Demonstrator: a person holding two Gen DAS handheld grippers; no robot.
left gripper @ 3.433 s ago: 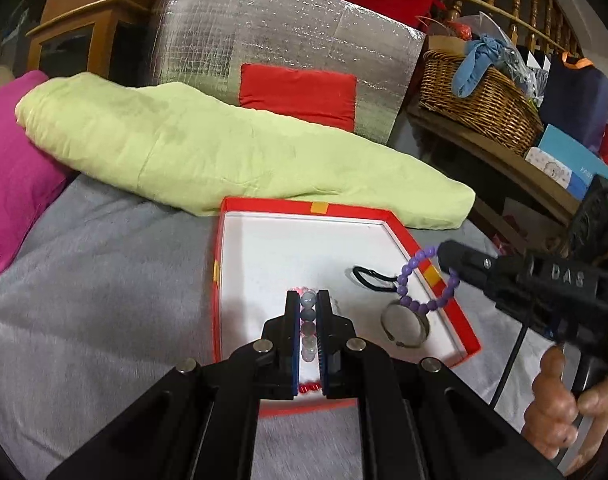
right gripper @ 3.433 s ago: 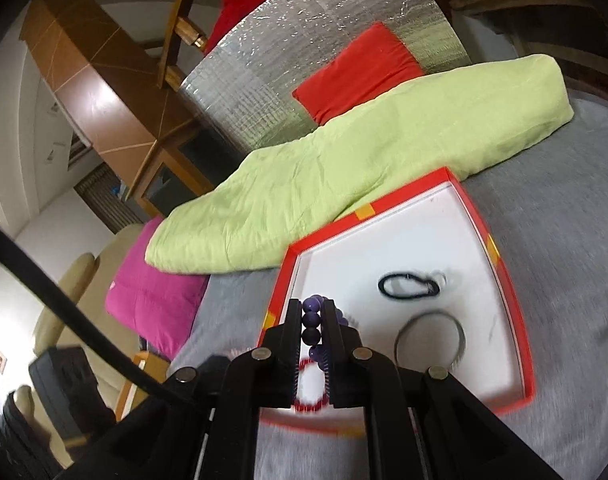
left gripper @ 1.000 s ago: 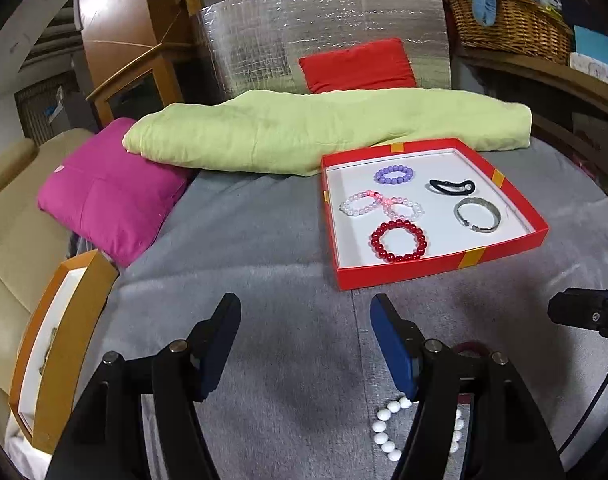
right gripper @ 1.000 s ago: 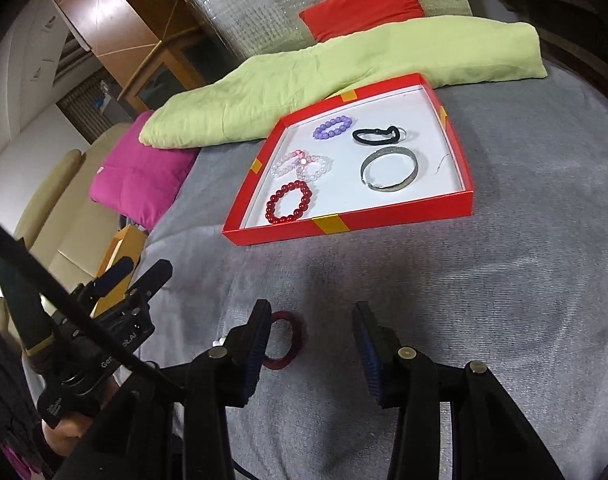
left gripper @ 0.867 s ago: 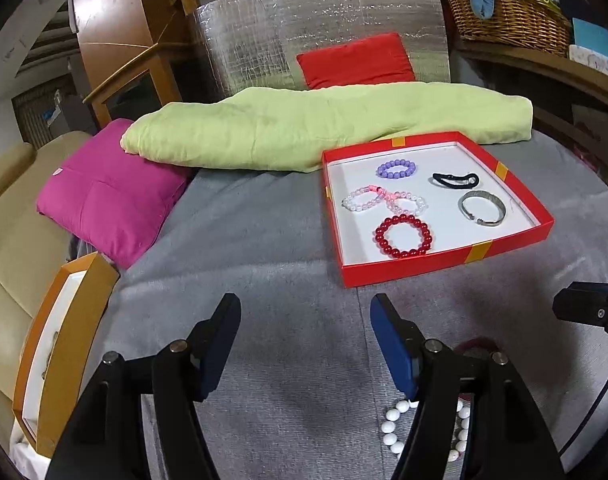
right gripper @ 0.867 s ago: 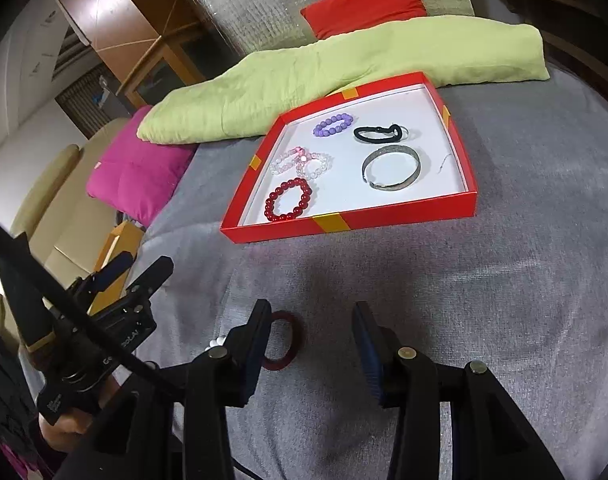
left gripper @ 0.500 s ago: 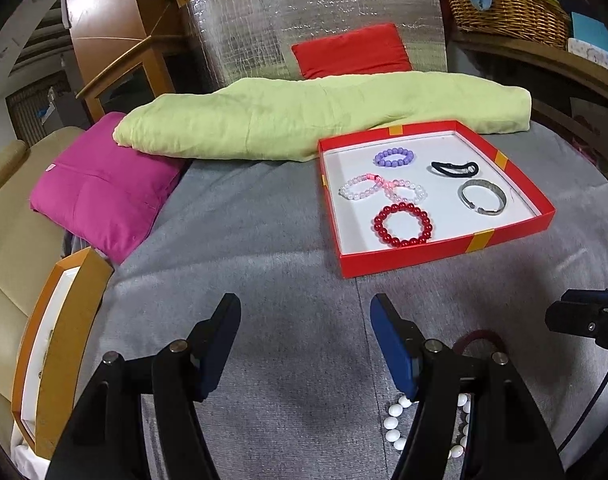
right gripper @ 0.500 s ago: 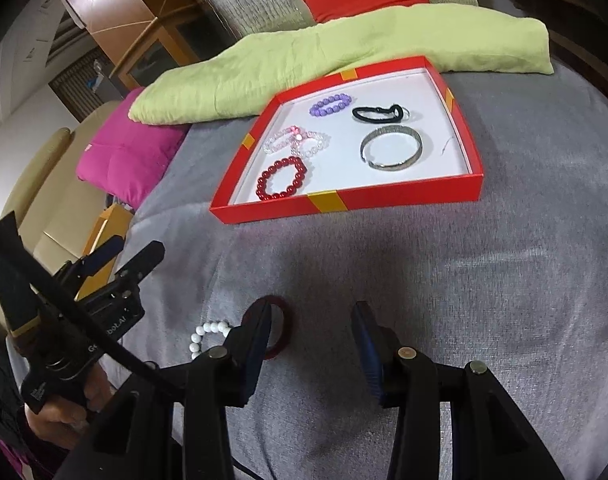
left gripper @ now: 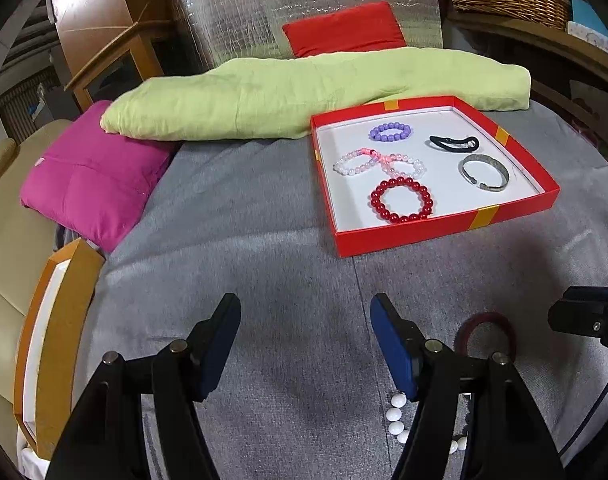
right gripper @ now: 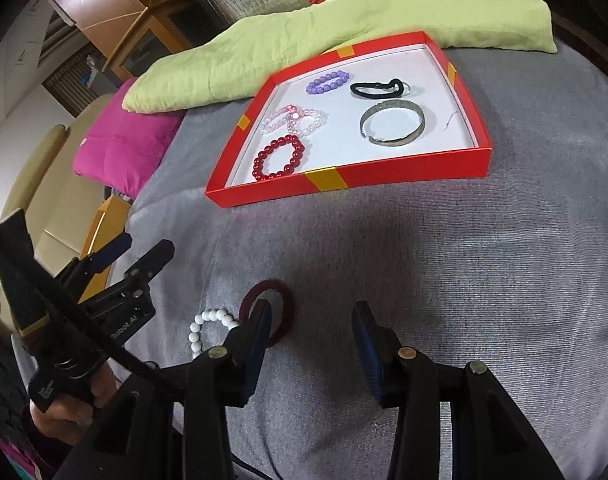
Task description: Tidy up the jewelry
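**Both grippers spread wide over two loose bracelets**

My left gripper (left gripper: 305, 322) hangs over the grey cloth surface (left gripper: 264, 272) with its fingers wide apart and nothing between them. My right gripper (right gripper: 311, 330) is likewise spread wide and empty, low over the same cloth.

In the left wrist view, the red tray (left gripper: 443, 234) sits at about 1 o'clock from my left gripper, well apart from it. Inside the tray lie a purple bead bracelet (left gripper: 389, 133) at the far side, a black hair tie (left gripper: 453, 143) to its right, a pink-and-white bead bracelet (left gripper: 379, 164) twisted into a figure eight, a silver bangle (left gripper: 483, 172) at the right, and a red bead bracelet (left gripper: 401, 199) nearest the front wall.

Two pieces lie outside the tray on the cloth. A dark red bangle (right gripper: 268, 312) rests flat just at my right gripper's left finger, which covers part of it; from the left gripper it lies at 3 o'clock. A white bead bracelet (right gripper: 210, 326) lies just beside the bangle at its 9 o'clock in the right wrist view, partly hidden by my left gripper's finger in the other view.

Beyond the tray, at 12 o'clock, stretches a light green cushion (left gripper: 304, 96), with a magenta pillow (left gripper: 92, 184) at 10 o'clock.
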